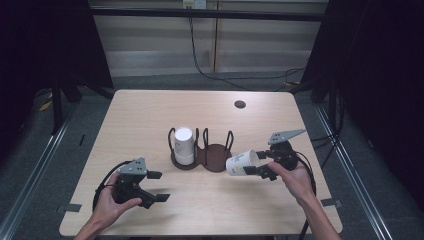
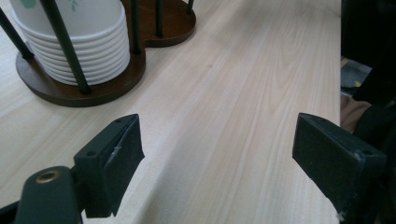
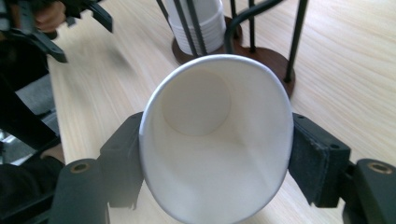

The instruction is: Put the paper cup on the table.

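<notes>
Bare worktop [image 1: 150, 107] is stretching wide around the central rack [image 1: 202, 150], leaving free room toward every edge. Near the front edge, the left hand-held gripper [image 1: 156, 186] is hovering level with jaws spread and nothing between them, while the right hand-held gripper [image 1: 257, 165] is squeezing a cup [image 1: 241, 163], tipped sideways just beside the rack's right ring.

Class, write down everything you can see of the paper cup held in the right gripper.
The paper cup is white, with a faint bluish print on its outer wall and a plain white inside. It looks like thin paper: its rolled rim is squeezed into an oval. It lies on its side above the table, mouth towards the right gripper, base towards the brown cup holder. The gripper's black fingers press on both sides near the rim; nothing else touches it.
</notes>
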`<state>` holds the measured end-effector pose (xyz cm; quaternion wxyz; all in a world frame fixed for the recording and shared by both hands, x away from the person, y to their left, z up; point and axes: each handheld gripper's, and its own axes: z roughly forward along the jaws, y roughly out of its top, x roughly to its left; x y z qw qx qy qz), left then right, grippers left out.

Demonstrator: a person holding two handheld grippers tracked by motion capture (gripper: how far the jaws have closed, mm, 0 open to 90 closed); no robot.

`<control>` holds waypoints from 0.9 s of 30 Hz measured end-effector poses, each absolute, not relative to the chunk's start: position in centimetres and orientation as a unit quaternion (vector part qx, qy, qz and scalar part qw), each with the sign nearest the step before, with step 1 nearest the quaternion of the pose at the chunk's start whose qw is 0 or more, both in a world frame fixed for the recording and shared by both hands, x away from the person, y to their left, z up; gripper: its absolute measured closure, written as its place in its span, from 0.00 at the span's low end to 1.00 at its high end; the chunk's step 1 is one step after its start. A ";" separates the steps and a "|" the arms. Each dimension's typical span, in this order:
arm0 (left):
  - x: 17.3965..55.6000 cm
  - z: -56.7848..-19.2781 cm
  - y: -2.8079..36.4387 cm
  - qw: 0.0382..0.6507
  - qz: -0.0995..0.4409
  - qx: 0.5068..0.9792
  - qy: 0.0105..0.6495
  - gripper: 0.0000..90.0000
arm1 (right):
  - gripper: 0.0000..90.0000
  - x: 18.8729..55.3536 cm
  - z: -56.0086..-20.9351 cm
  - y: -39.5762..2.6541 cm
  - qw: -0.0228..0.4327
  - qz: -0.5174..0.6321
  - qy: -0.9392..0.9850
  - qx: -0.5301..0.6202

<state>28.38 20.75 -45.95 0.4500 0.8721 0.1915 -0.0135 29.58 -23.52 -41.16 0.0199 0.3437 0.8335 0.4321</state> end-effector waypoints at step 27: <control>28.3 -46.6 21.3 0.421 -0.006 0.884 0.202 0.18 | 0.30 33.4 -39.6 -25.0 0.052 0.333 0.862 0.380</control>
